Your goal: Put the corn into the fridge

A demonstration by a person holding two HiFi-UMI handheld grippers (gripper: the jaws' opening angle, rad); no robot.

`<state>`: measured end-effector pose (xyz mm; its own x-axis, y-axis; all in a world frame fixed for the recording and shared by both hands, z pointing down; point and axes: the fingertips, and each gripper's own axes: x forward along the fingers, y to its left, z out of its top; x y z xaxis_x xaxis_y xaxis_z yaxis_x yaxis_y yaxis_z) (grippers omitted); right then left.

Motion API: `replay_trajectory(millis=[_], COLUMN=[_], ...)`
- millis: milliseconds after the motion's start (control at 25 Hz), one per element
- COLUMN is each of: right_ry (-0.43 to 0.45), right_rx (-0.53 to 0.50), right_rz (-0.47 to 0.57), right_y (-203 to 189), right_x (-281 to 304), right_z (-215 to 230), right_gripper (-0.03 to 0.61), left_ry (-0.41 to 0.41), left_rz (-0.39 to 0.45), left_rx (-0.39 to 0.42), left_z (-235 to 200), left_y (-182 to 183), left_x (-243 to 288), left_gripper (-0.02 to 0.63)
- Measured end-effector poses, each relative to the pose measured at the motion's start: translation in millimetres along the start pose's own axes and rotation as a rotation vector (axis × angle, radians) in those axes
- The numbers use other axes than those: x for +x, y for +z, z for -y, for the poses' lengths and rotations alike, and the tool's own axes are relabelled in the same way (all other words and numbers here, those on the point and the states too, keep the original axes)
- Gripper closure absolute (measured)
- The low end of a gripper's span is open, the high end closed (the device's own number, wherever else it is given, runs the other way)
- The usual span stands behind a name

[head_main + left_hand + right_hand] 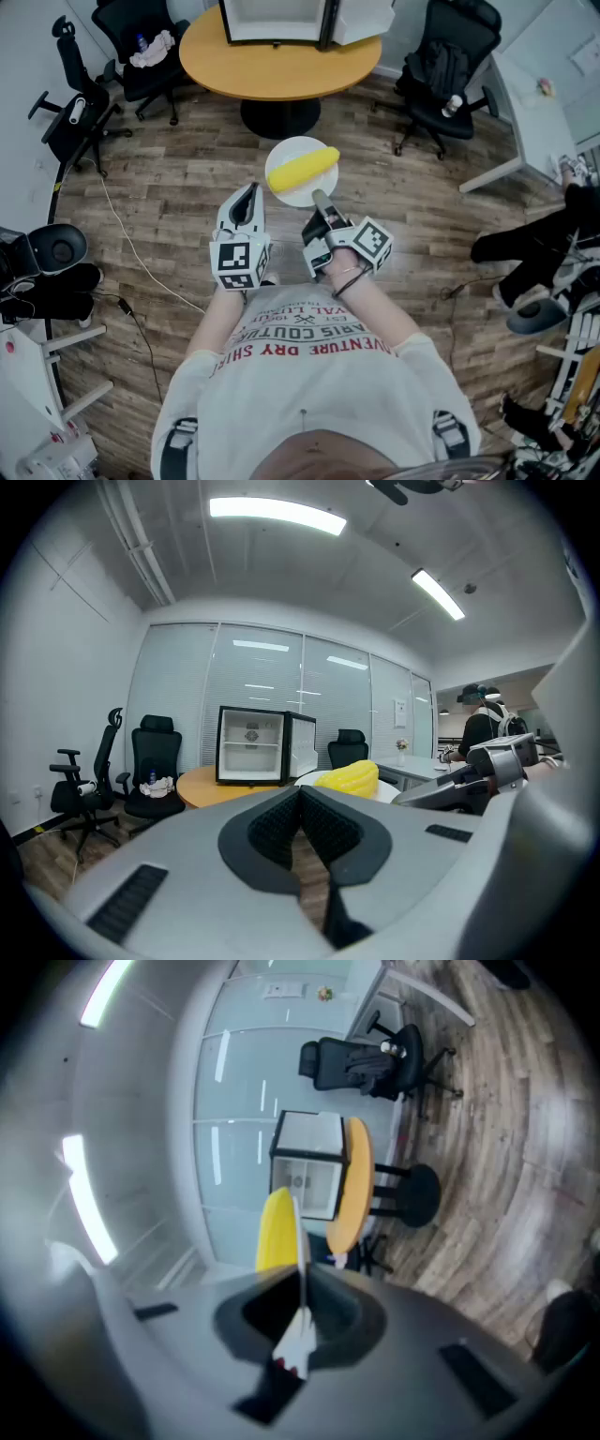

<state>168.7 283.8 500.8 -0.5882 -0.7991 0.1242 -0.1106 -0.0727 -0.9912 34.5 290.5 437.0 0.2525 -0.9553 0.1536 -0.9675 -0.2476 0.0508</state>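
A yellow corn cob (305, 169) lies on a white plate (282, 194) held out over the wooden floor. My right gripper (322, 203) is shut on the plate's near rim. In the right gripper view the plate (302, 1241) runs edge-on between the jaws, with the corn (275, 1232) to its left. My left gripper (249, 195) hangs just left of the plate, shut on nothing, its pads (279, 825) pressed together. Ahead, a small fridge (274, 21) stands with its door open on a round wooden table (272, 67). From the left gripper view the fridge (251, 747) and the corn (349, 777) both show.
Black office chairs (436, 80) (141, 47) stand either side of the table, and another chair (80, 103) is farther left. A cable (131, 253) trails over the floor at left. A white desk (544, 112) and a seated person's legs (525, 248) are at the right.
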Motion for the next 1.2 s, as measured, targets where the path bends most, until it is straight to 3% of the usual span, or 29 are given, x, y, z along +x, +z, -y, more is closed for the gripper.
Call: replay_trajectory(millis=[600,1200], right_ry=[-0.004,-0.033], right_rx=[-0.028,0.002], right_rz=[-0.003,0.065], right_y=[-1.5,-31.9], right_x=[20.1,77.4], right_z=[-2.8,-2.2], right_gripper=[0.543,0.545], left_ry=[-0.017,-0.044], left_rz=[-0.009,-0.026], left_rx=[-0.011,0.013], left_z=[-17.1,-98.0], left_y=[-2.5,-7.8], left_x=[15.4,21.7], left_gripper=[0.586,0.586])
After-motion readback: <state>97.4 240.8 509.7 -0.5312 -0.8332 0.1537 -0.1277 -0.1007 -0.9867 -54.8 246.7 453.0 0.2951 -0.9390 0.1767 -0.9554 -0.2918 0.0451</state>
